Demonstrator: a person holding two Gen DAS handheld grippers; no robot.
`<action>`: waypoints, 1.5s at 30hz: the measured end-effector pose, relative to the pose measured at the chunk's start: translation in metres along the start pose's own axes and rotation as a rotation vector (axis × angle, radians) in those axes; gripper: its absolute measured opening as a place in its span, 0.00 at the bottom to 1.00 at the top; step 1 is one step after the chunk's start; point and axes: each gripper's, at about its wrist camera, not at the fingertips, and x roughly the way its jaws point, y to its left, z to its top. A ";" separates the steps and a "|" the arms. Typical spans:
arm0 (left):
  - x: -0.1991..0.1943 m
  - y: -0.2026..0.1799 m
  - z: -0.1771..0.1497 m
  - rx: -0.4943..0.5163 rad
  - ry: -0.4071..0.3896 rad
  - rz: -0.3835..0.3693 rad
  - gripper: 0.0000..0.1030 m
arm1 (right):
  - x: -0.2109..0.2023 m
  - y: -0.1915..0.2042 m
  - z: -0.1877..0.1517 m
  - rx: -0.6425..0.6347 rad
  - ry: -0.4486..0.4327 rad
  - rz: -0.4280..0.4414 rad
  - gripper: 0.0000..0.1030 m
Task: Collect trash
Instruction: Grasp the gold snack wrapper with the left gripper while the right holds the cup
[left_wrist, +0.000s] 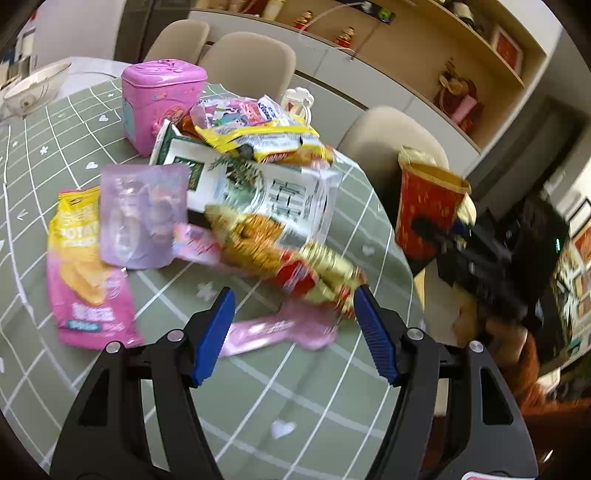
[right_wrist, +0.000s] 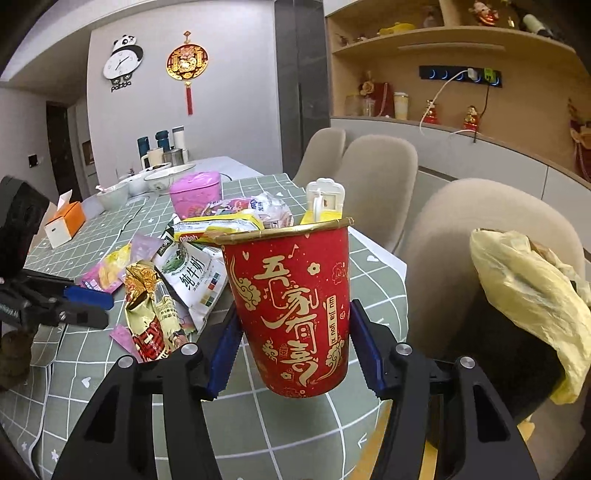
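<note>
My right gripper is shut on a red paper cup with gold writing, its blue pads pressing on both sides. The cup hangs past the table's rim, as the left wrist view shows for the cup. My left gripper is open above the green checked tablecloth. A pink wrapper lies between its fingers without touching them. A gold and red wrapper lies just beyond them. Further back lie a white milk pouch, a yellow packet, a lilac pouch and a pink and yellow crisp bag.
A pink tin stands behind the pile. A black bin lined with a yellow bag stands to the right of the table. Beige chairs line the far side. Bowls and an orange tissue box sit at the far end.
</note>
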 end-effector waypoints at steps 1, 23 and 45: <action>0.004 -0.002 0.003 -0.018 -0.001 0.005 0.61 | -0.001 0.000 -0.001 -0.002 -0.002 -0.002 0.52; -0.001 -0.006 0.027 0.045 -0.115 0.040 0.52 | -0.033 0.005 -0.015 -0.008 -0.033 -0.075 0.52; 0.024 -0.022 0.046 -0.012 -0.129 0.136 0.39 | -0.024 -0.051 0.006 0.014 -0.050 0.054 0.52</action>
